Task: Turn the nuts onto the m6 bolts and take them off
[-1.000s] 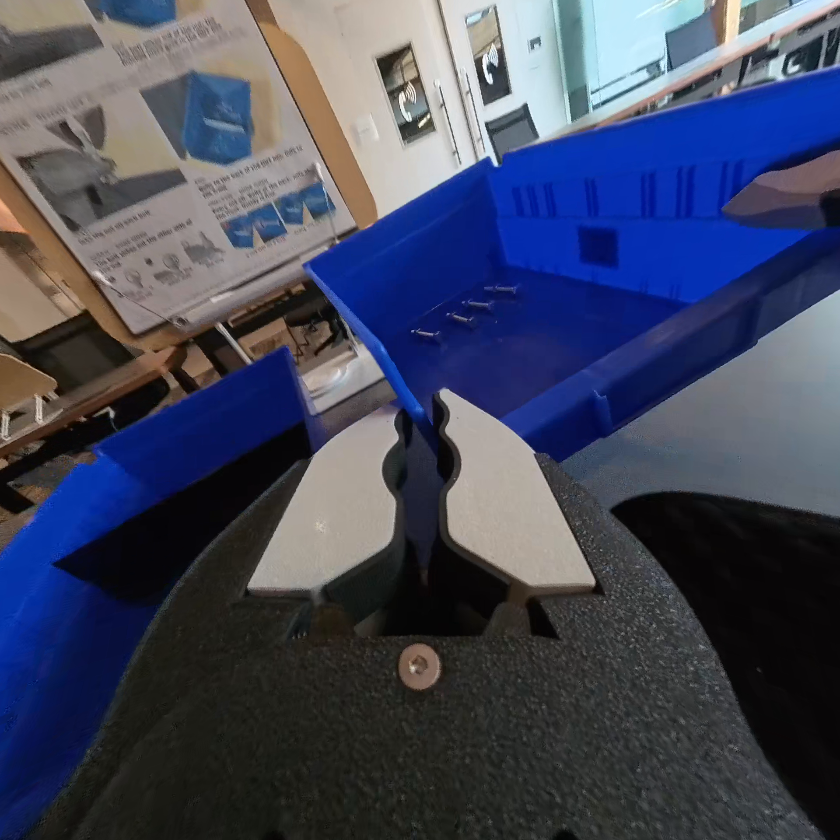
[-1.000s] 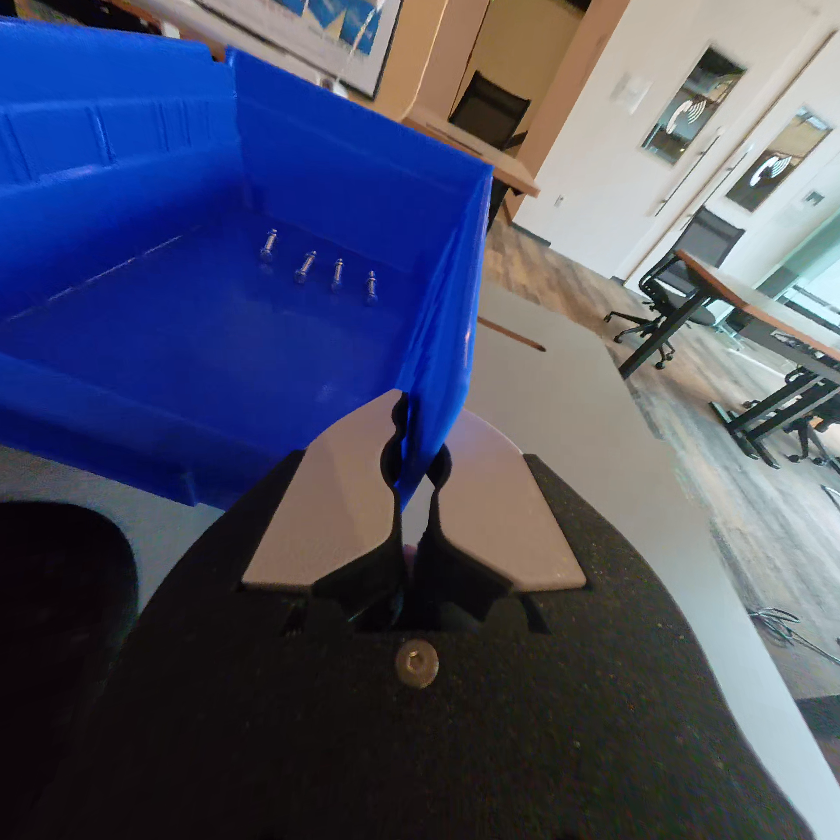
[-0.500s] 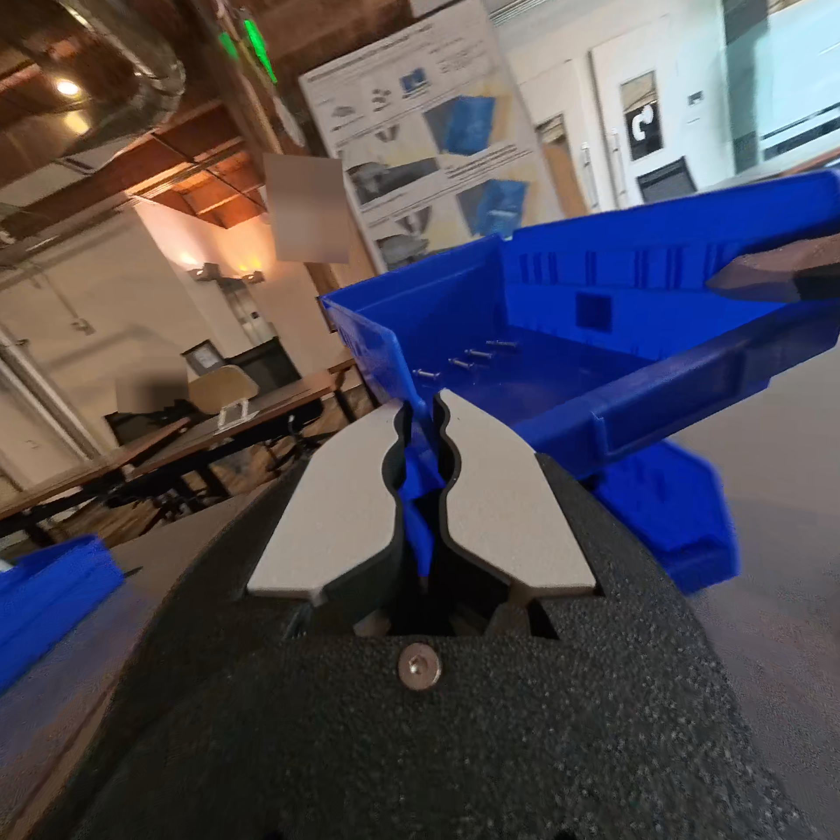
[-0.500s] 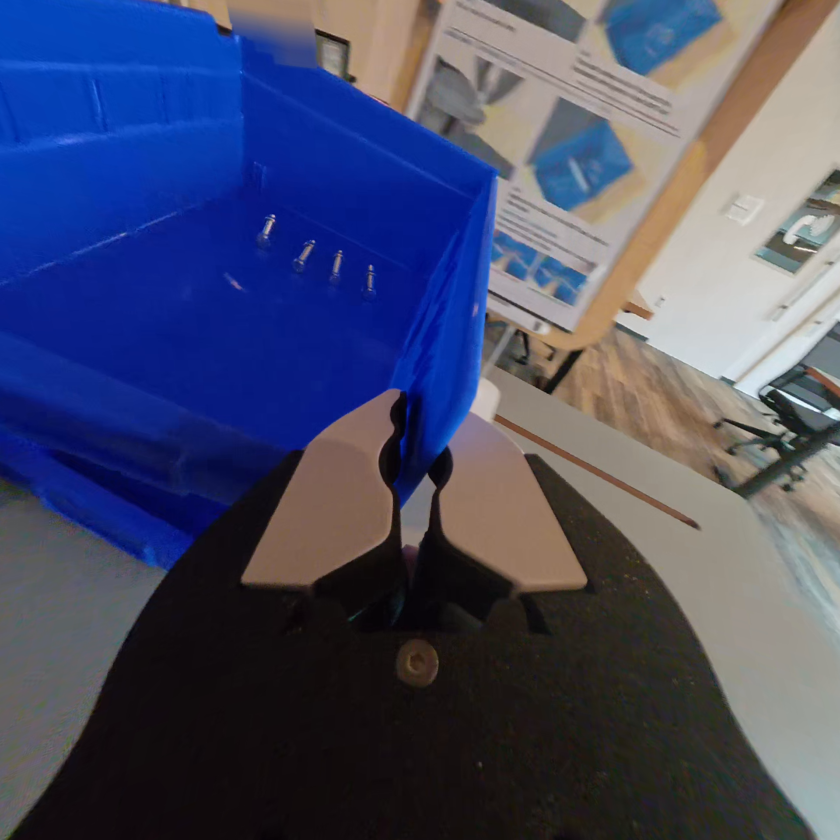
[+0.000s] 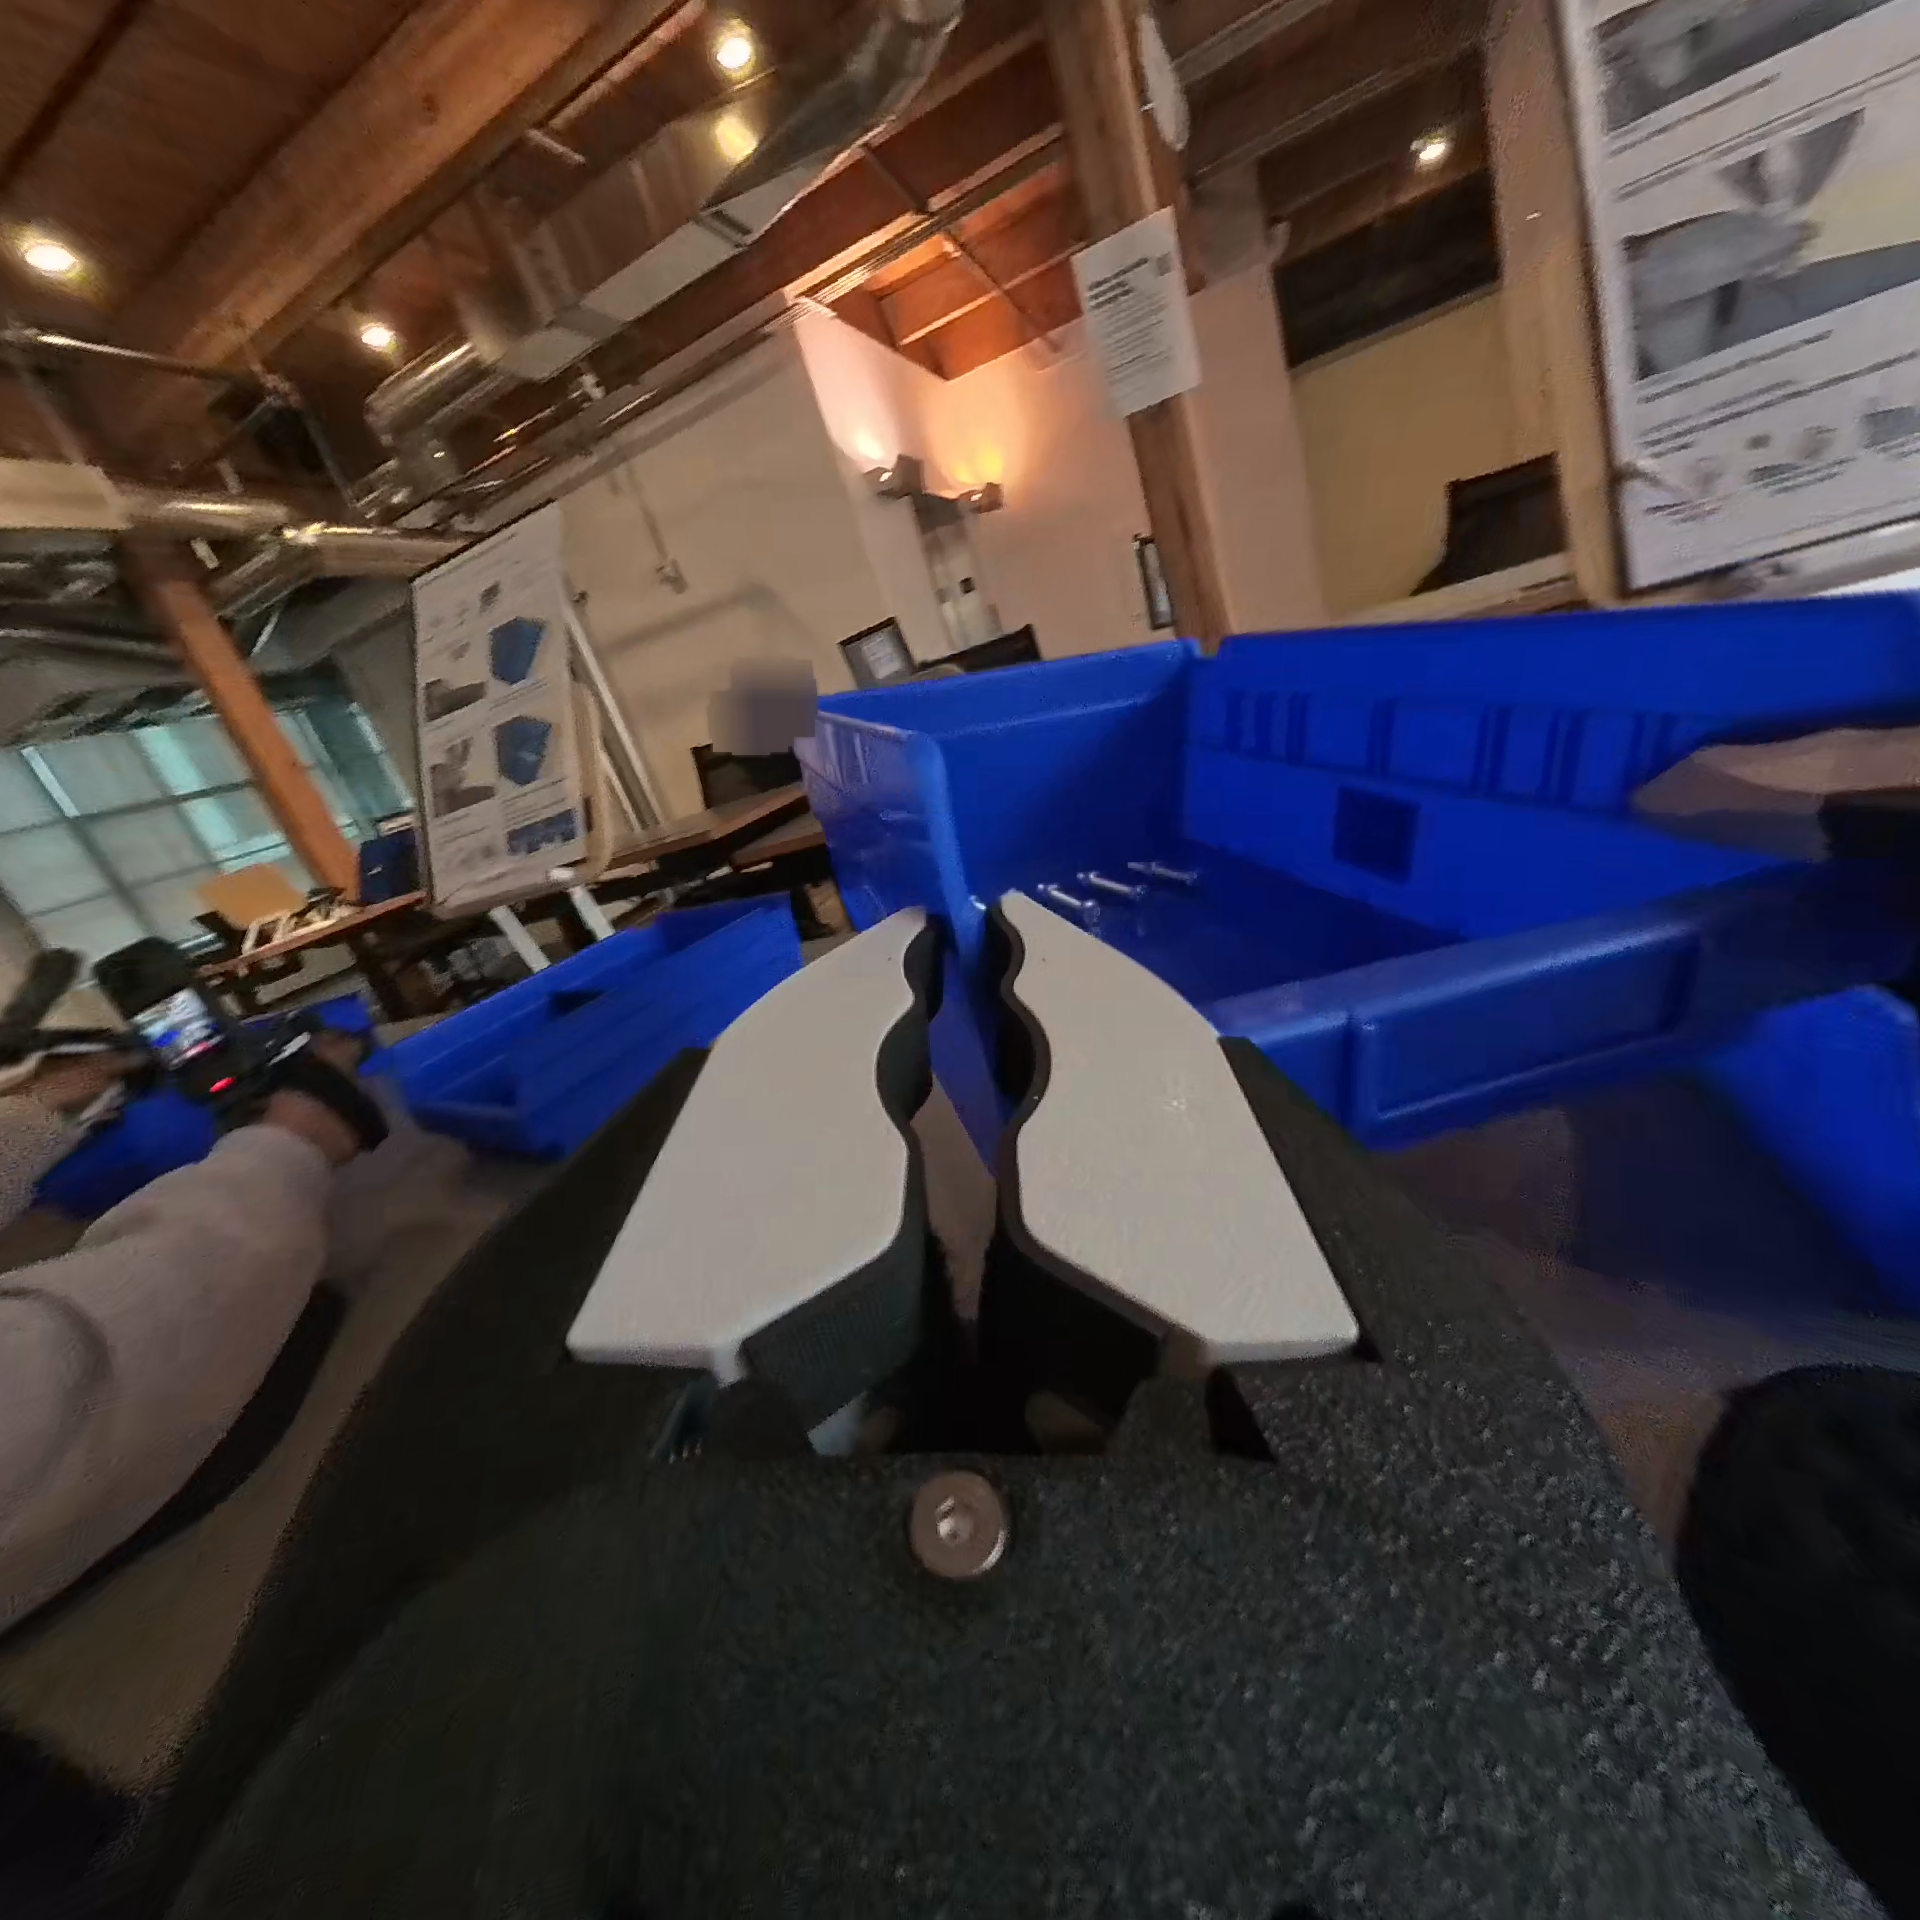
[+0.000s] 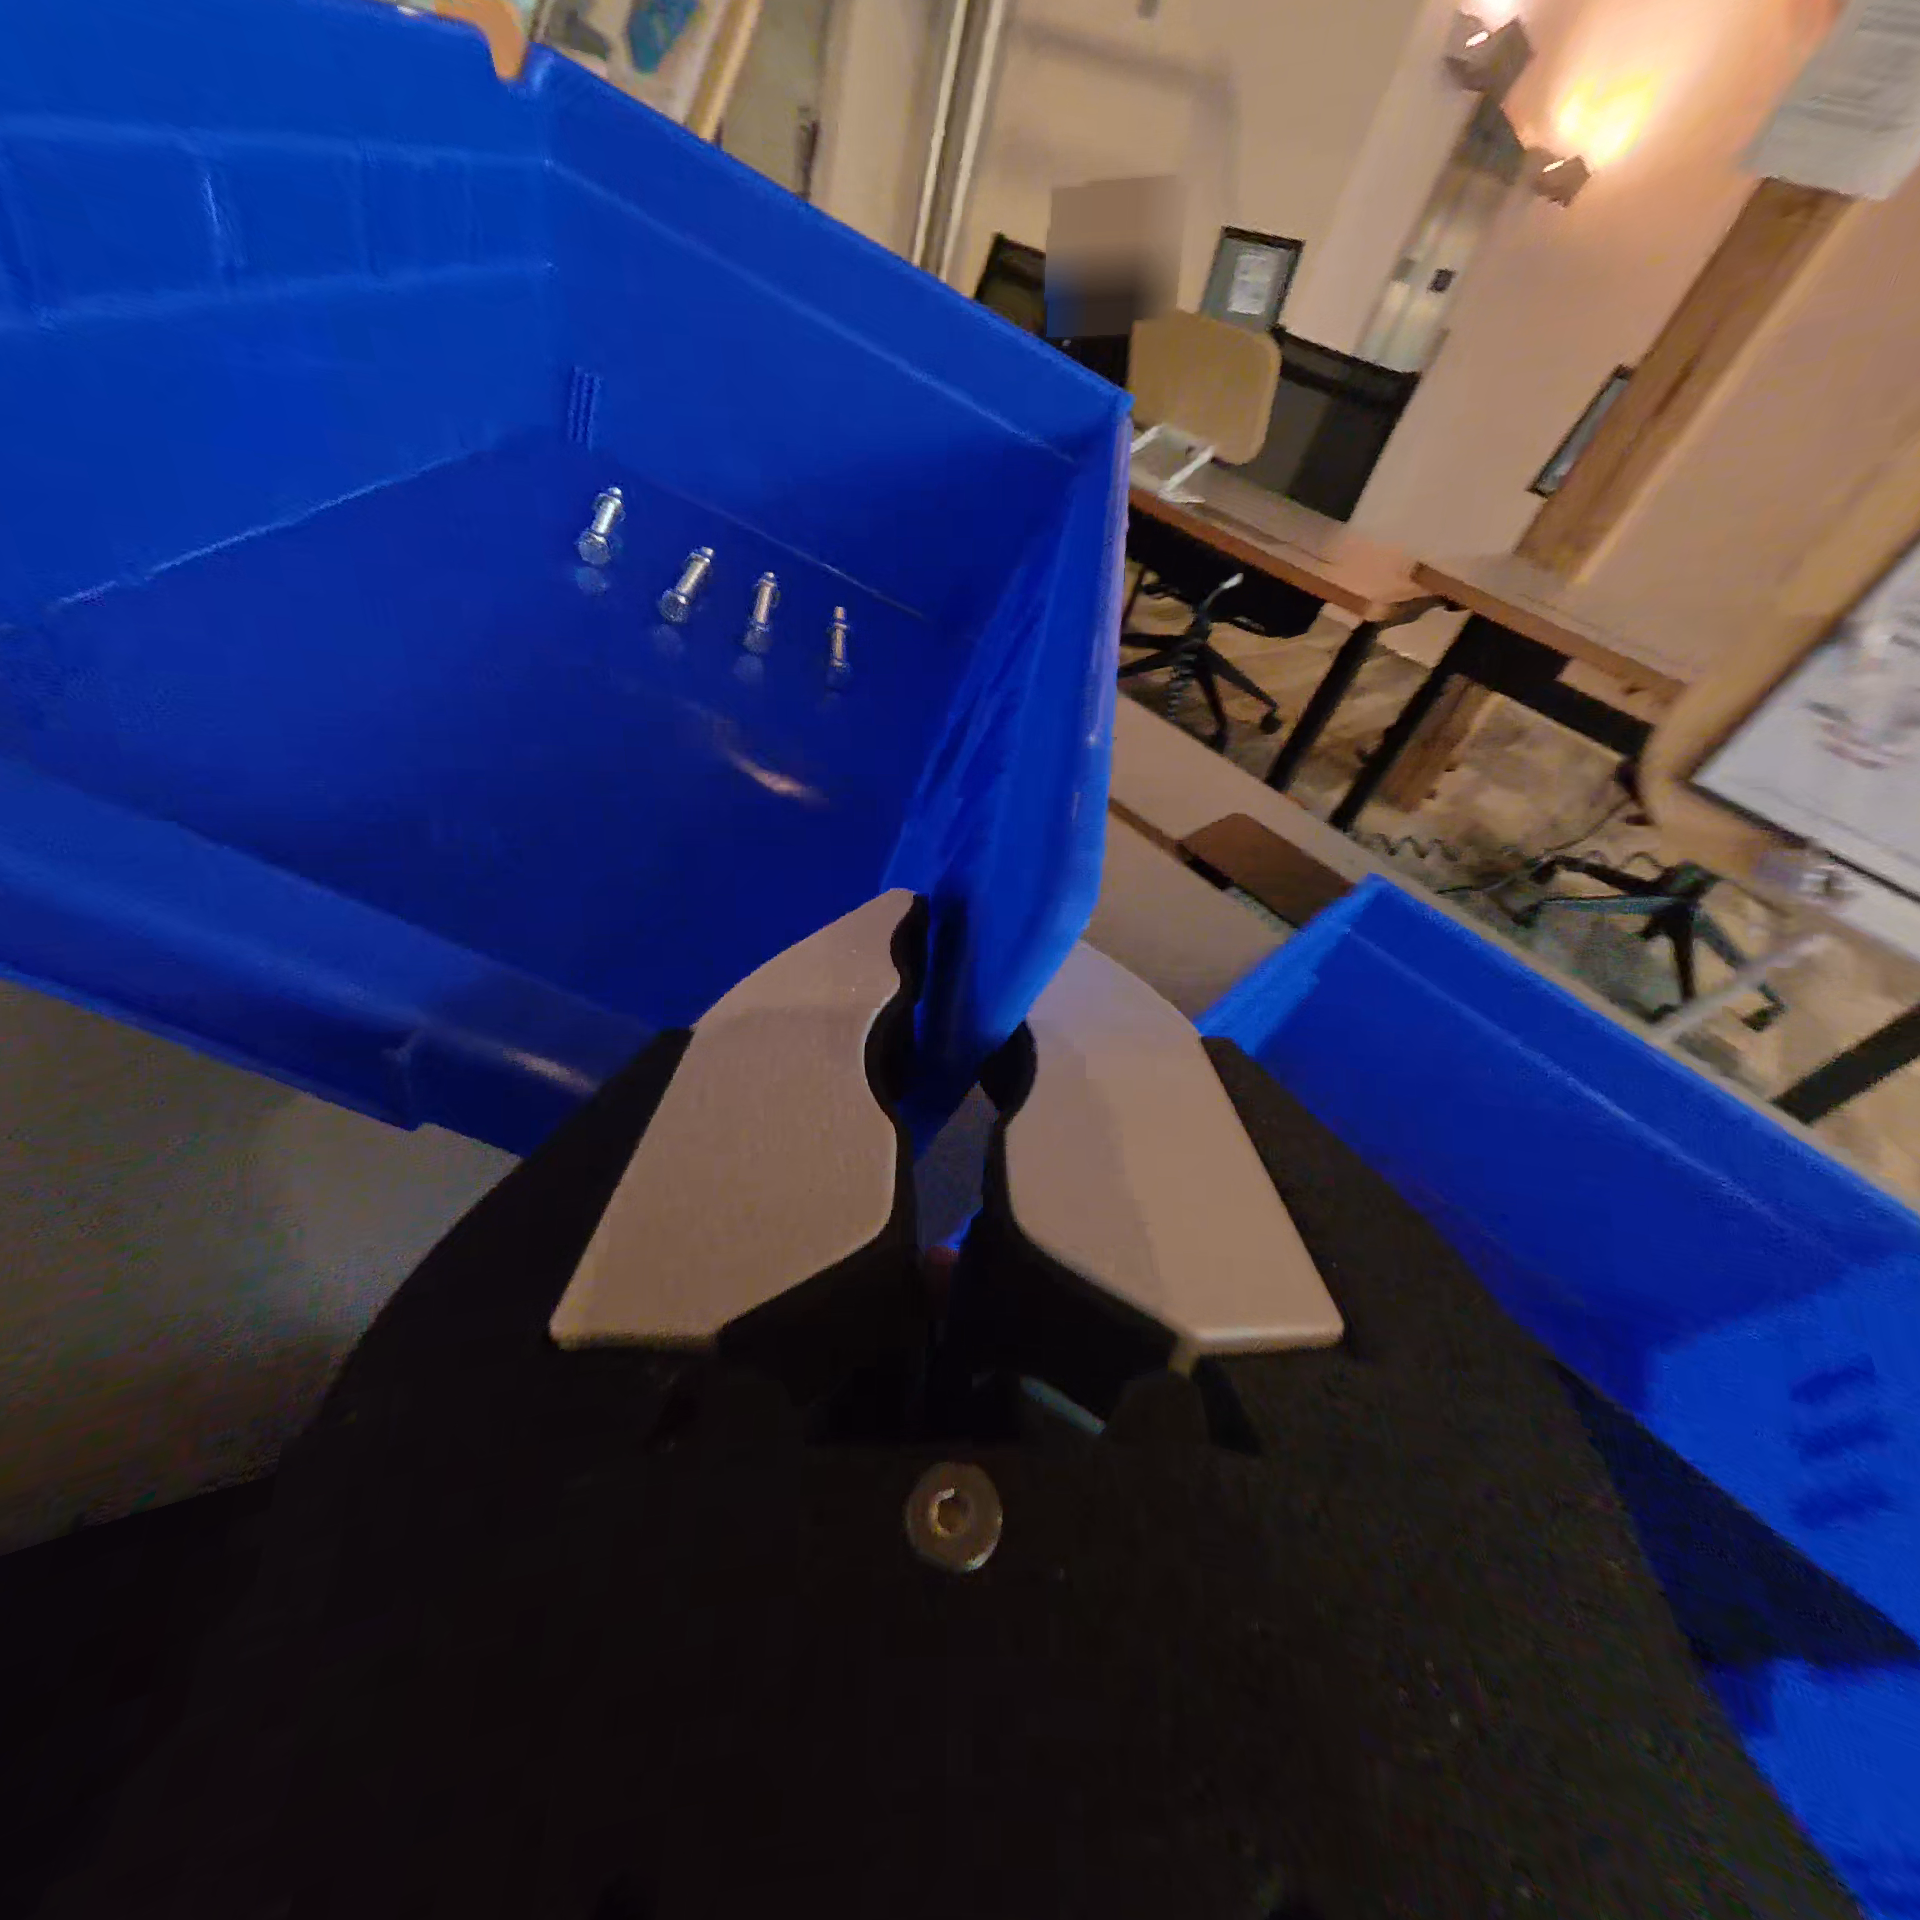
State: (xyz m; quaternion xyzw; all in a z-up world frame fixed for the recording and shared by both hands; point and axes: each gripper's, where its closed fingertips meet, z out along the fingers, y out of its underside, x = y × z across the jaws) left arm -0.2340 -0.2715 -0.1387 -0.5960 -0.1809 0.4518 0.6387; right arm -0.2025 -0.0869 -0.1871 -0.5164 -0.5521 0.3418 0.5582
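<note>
A large blue plastic bin (image 5: 1558,997) is gripped by both tools and held tilted above a grey matte worktop (image 6: 156,1195). The left gripper (image 5: 961,920) is closed on 1 side wall of the bin, its grey fingers (image 5: 1122,1122) pressed to either face of the wall; the right gripper (image 6: 961,914) is clamped in the same way on the opposite side wall. 4 small silver bolts (image 6: 717,592) are seen lying in a row on the bin's floor, near its back wall. Whether nuts are on them cannot be told. More blue bins (image 5: 613,1018) are set on the worktop beside the held bin, 1 by the right edge (image 6: 1558,1195). A person's sleeve (image 5: 135,1299) is stretched over the worktop's left side. Beyond, wooden desks (image 6: 1351,582), a black office chair (image 6: 1195,644), printed posters (image 5: 488,707) and a timber-beamed ceiling with spotlights (image 5: 732,47) are visible.
</note>
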